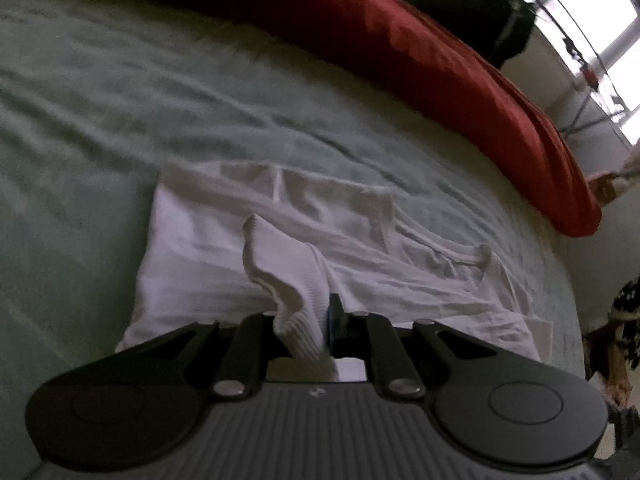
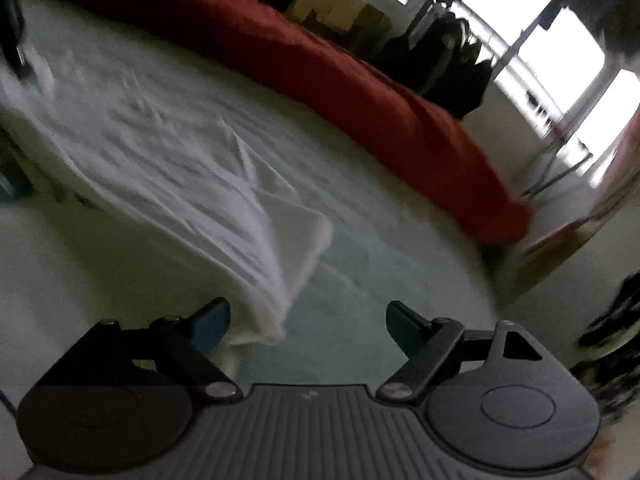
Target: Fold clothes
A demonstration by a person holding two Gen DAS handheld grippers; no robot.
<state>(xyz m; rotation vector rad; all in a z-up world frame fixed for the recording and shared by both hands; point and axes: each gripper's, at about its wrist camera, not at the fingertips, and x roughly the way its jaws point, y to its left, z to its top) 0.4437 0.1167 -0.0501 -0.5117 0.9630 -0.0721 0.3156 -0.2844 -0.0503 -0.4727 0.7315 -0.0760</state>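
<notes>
A white garment (image 1: 208, 248) lies crumpled on a pale green bed sheet (image 1: 120, 100). My left gripper (image 1: 304, 318) is shut on a ribbed white edge of the garment (image 1: 280, 272), which stands up in a fold between the jaws. In the right wrist view the same white garment (image 2: 160, 160) stretches from the upper left down to a corner (image 2: 264, 320) just beside the left finger (image 2: 212, 320). My right gripper (image 2: 308, 320) is open over the bare sheet, and nothing is pressed between its pads.
A red blanket (image 1: 440, 60) (image 2: 360, 100) runs along the far side of the bed. Beyond it stand dark bags (image 2: 444, 60) and bright windows (image 2: 560, 40). The bed's edge drops off at the right (image 2: 504, 280).
</notes>
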